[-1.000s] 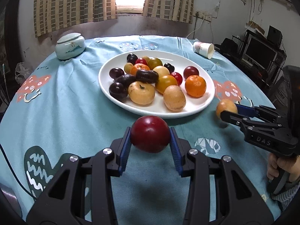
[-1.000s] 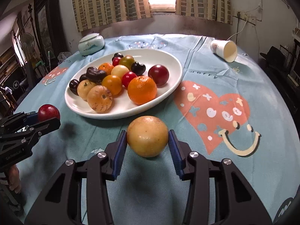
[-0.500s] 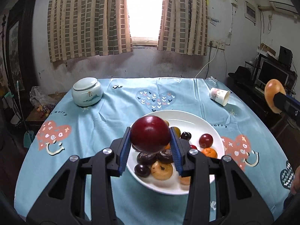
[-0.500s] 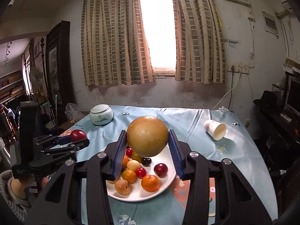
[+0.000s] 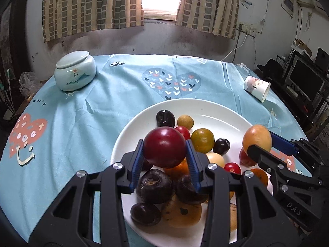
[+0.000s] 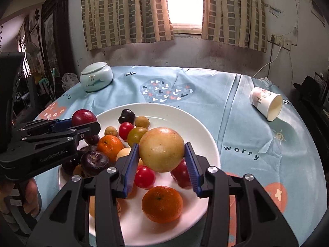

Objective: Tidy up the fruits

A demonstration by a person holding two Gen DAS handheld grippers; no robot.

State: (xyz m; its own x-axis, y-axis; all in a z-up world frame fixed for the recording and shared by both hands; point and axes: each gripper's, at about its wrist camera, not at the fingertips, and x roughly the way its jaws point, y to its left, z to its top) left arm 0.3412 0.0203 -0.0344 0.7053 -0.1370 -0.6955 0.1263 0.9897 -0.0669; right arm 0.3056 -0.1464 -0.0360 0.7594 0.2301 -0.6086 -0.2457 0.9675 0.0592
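A white plate [image 5: 216, 111] [image 6: 205, 135] on the blue tablecloth holds several fruits: oranges, dark plums, red and yellow ones. My left gripper [image 5: 164, 150] is shut on a dark red plum [image 5: 164, 147] and holds it above the plate's left part; it also shows in the right wrist view [image 6: 83, 121]. My right gripper [image 6: 161, 152] is shut on a yellow-tan round fruit [image 6: 162, 149] above the plate's right part; that fruit also shows in the left wrist view [image 5: 257, 140].
A pale lidded ceramic jar [image 5: 75, 73] [image 6: 96, 76] stands at the far left of the table. A paper cup [image 5: 257, 88] [image 6: 266, 104] lies on its side at the far right. A wall with curtains is behind.
Both grippers rose from beside the plate, fruits still held, and have now come down over the plate, which looks closer than half a second ago.
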